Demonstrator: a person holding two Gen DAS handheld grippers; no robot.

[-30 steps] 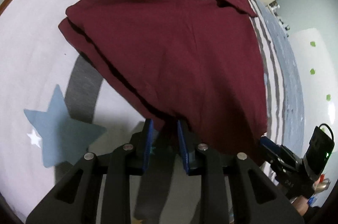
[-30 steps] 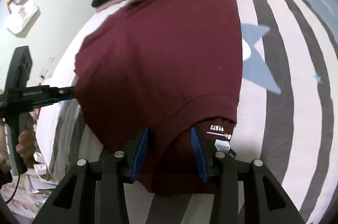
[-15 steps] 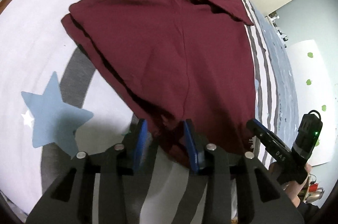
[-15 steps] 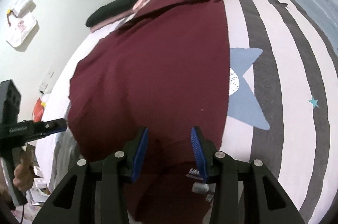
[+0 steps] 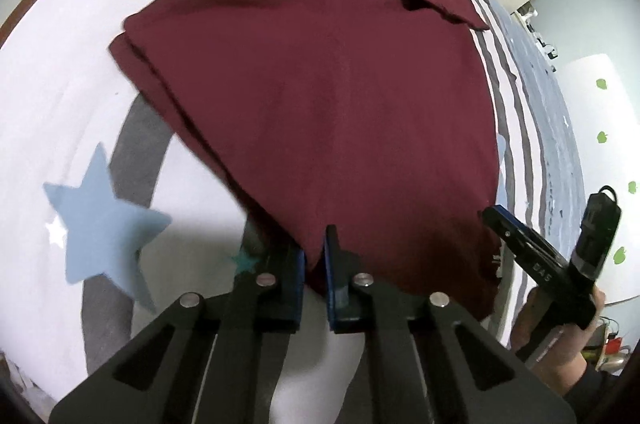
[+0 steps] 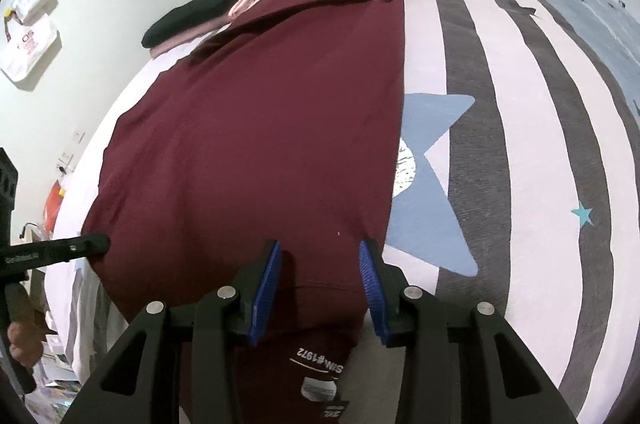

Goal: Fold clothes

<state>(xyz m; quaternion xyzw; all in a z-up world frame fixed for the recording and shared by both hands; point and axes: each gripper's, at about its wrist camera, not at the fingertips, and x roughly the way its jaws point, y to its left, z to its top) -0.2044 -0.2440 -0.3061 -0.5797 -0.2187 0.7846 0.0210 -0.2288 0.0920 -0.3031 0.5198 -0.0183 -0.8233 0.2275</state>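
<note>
A maroon shirt [image 5: 320,84] lies spread on the striped bed cover [image 5: 60,104], one sleeve folded across its far end. My left gripper [image 5: 314,256] is at the near hem. Its jaws are closing, and the blue pads pinch a fold of the cloth. In the right wrist view the shirt [image 6: 260,124] runs away from my right gripper [image 6: 320,264], which stands over the other hem corner. Its jaws are closing slightly but remain wide apart, the flat cloth lying between them. A printed label [image 6: 320,360] shows below the fingers.
Folded dark and pink clothes [image 6: 200,12] lie at the bed's far end. Blue stars [image 6: 432,184] mark the cover. The bed edge drops off at the left of the right wrist view, with clutter on the floor [image 6: 52,384]. A white bag [image 6: 28,48] hangs on the wall.
The left jaws opened a little, then closed on the shirt's hem. The right gripper moved forward over the hem, so the printed label now sits lower between its arms.
</note>
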